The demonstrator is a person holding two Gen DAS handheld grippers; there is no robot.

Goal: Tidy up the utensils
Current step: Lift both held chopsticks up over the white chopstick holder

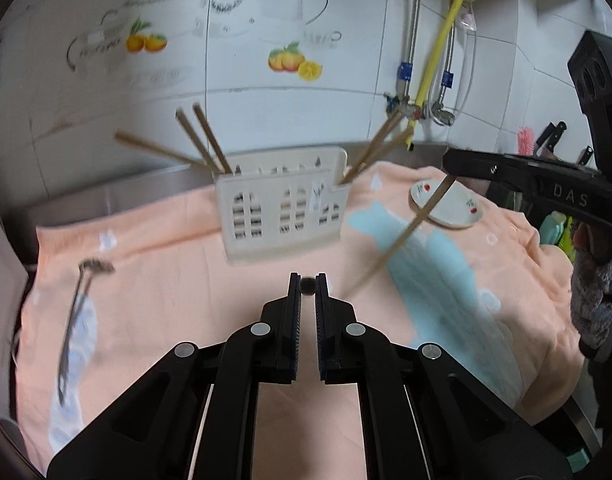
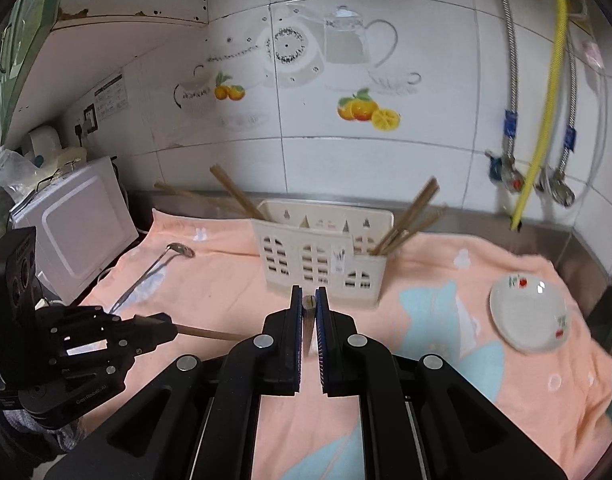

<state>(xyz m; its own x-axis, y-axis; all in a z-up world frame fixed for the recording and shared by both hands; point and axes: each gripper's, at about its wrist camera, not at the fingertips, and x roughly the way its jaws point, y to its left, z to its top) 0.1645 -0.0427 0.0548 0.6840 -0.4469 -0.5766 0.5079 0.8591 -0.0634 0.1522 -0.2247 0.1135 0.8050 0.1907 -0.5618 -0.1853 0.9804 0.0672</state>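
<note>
Left gripper (image 1: 308, 285) low in centre, jaws nearly together, clamped on the dark round end of a chopstick (image 1: 307, 285) seen end-on. Beyond it, a cream utensil holder (image 1: 282, 208) standing upright on a peach towel (image 1: 178, 280) with a pale blue pattern. Three chopsticks (image 1: 204, 136) leaning left out of the holder's left end; several more (image 1: 380, 142) leaning right out of its right end. Right gripper (image 1: 450, 168) entering from the right edge, closed on the top of a slanted chopstick (image 1: 402, 240) hanging down-left above the towel. Small white saucer (image 1: 446, 204) behind that stick. Metal ladle (image 1: 80, 312) lying at far left, blurred. White tiled wall (image 1: 266, 92) behind, with fruit decals and a yellow hose (image 1: 446, 36).
</note>
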